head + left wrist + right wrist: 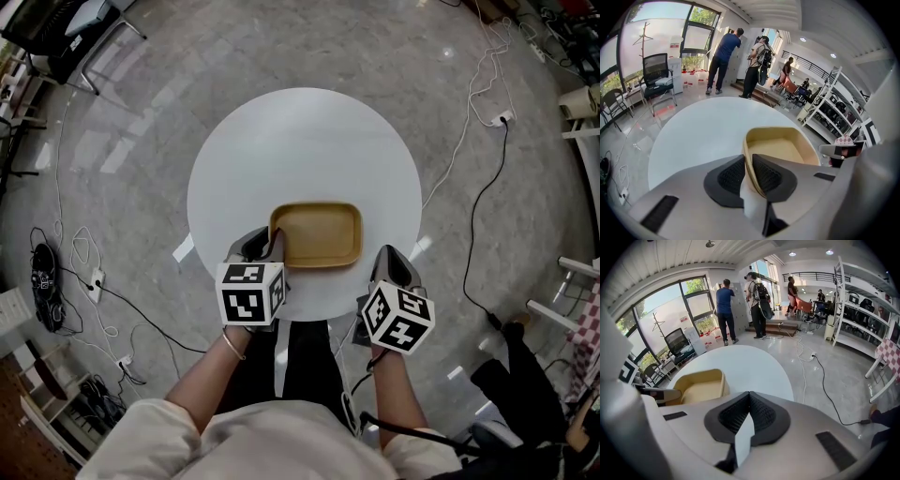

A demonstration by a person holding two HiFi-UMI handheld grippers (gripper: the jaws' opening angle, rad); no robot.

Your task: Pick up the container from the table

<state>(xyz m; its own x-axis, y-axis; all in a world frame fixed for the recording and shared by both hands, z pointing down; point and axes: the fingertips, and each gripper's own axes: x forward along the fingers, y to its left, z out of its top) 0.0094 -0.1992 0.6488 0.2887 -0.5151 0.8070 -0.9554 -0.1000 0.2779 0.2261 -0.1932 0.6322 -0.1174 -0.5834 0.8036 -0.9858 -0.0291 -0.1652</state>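
A shallow tan container sits on the near half of the round white table, its long side running across the person's front. Both forearms reach forward from the body at the bottom of the head view, and each hand tips its tool steeply down toward the tabletop, the marker cubes facing up. The left gripper meets the container at its near left corner. In the left gripper view its jaws straddle the thin wall there, one dark pad outside and the other inside the rim, both pressed against it — a pinch on the container's edge. The container's base rests flat on the table. The right gripper is at the table's near right edge, near the container's right end but apart from it. Its jaws are drawn together with nothing between them — in the right gripper view the pads meet along a single seam.
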